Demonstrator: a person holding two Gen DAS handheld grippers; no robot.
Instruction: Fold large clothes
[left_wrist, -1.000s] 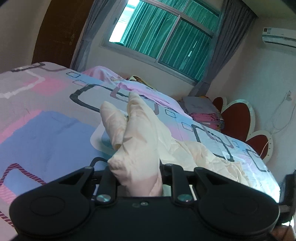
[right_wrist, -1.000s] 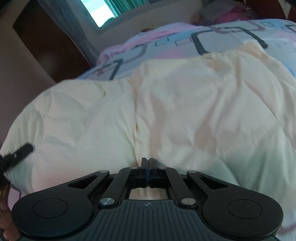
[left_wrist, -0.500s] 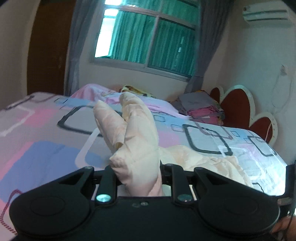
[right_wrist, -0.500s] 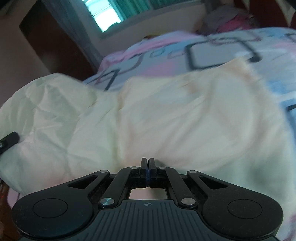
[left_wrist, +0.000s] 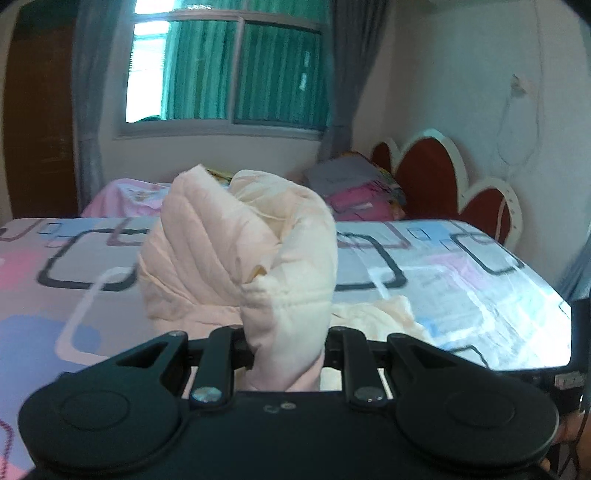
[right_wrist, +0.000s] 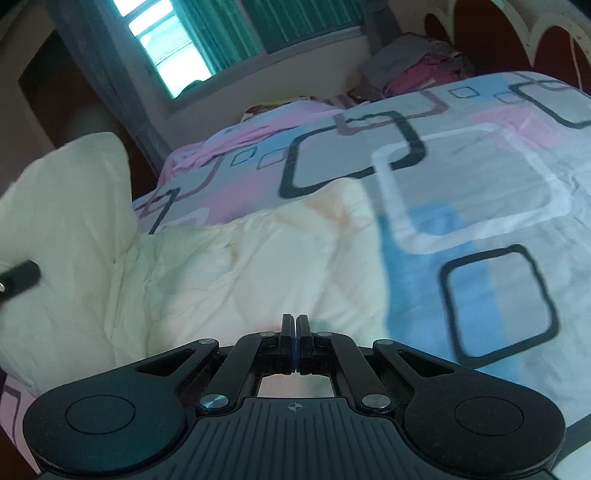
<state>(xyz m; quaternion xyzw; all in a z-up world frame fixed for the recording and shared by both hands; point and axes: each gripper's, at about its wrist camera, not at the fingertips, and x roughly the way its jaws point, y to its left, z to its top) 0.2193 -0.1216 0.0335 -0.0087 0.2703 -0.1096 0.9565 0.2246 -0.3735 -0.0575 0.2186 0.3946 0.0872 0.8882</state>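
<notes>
Left wrist fisheye showed the left gripper (left_wrist: 286, 345) clamped on a thick bunch of the pale cream quilted garment (left_wrist: 258, 254), its jaws held apart only by the fabric packed between them. From that grip the cloth rose in a rounded, padded bundle in front of the camera, while more of the same garment trailed down to the right onto the bed with the pink, blue and grey sheet printed with rounded squares (left_wrist: 443, 266).

In the right wrist fisheye the right gripper (right_wrist: 294, 334) had its jaws pressed together, apparently pinching a thin edge of the pale cream quilted garment (right_wrist: 236, 266), though the pinch point itself lay hidden under the fingertips. The garment spread forward and left across the bed (right_wrist: 480, 177), and its left portion stood lifted up toward a black finger (right_wrist: 20, 277) of the other gripper at the frame's edge.

Beyond the bed sat a stack of folded grey and pink clothes (left_wrist: 362, 188) beside a red heart-shaped headboard with a white border (left_wrist: 436, 173). A window with green curtains (left_wrist: 236, 70) and grey drapes filled the far wall.
</notes>
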